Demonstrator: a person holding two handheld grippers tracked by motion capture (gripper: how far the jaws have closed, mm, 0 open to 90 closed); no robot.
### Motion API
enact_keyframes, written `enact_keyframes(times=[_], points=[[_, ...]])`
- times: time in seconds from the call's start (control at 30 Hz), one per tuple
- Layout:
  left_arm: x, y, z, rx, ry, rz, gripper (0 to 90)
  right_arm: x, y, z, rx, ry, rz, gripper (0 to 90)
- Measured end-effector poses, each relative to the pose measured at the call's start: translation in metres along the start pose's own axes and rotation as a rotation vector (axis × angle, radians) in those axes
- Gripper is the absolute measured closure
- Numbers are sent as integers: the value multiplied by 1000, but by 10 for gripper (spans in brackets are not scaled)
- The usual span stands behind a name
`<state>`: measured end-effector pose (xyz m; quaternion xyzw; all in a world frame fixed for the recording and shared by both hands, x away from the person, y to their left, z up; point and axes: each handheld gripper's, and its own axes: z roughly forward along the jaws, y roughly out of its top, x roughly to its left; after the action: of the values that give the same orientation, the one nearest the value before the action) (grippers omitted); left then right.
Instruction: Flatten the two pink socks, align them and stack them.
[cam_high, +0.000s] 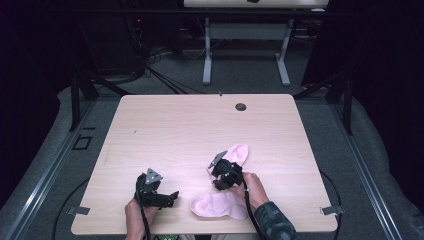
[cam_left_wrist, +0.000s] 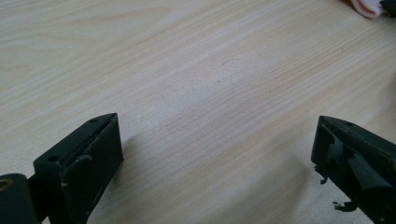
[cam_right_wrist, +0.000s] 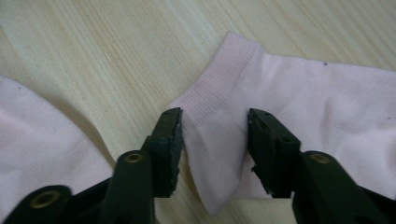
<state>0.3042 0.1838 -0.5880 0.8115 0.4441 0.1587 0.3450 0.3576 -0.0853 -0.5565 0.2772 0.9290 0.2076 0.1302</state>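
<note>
Socks: two pink socks; one sock (cam_high: 220, 205) lies by the near edge of the tabletop (cam_high: 175, 125), the other sock (cam_high: 238, 153) a little farther in, right of the middle.
Handling: probably light, soft and limp; it will fold and sag when lifted. The ribbed cuff (cam_right_wrist: 212, 81) looks like the best place to grip.
Right claw (cam_right_wrist: 214, 140): jaws partly apart, standing on both sides of a raised fold of the farther sock, near its cuff, not yet clamped.
Left claw (cam_left_wrist: 212, 154): jaws wide apart over bare wood near the near edge, holding nothing.
</note>
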Motion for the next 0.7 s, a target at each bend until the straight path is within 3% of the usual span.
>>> enact_keyframes(times=[0.13, 0.2, 0.23, 0.37, 0.4, 0.43, 0.53, 0.63, 0.7], points=[[-1, 0, 1, 1, 2, -1, 16, -1, 0, 0, 0, 11, 7, 766], [0, 1, 0, 4, 1, 0, 16, -2, -1, 0, -2, 13, 18, 800], [0, 2, 0, 2, -1, -1, 20, -7, -2, -1, -11, 44, 71, 850], [-3, 9, -7, -30, 0, 11, 22, -17, -3, -13, -87, 113, 192, 860], [-3, 9, -7, -30, 0, 11, 23, -17, -3, -13, -87, 113, 192, 860], [-7, 14, -12, -57, -2, 19, 24, -22, -1, -25, -145, 140, 245, 861], [-14, 26, -17, -100, -28, 30, 26, -28, 2, -41, -193, 165, 300, 861], [-21, 32, -18, -121, -40, 41, 31, -31, 5, -54, -237, 181, 342, 861], [-27, 39, -17, -117, -53, 71, 31, -32, 8, -67, -280, 196, 374, 861]])
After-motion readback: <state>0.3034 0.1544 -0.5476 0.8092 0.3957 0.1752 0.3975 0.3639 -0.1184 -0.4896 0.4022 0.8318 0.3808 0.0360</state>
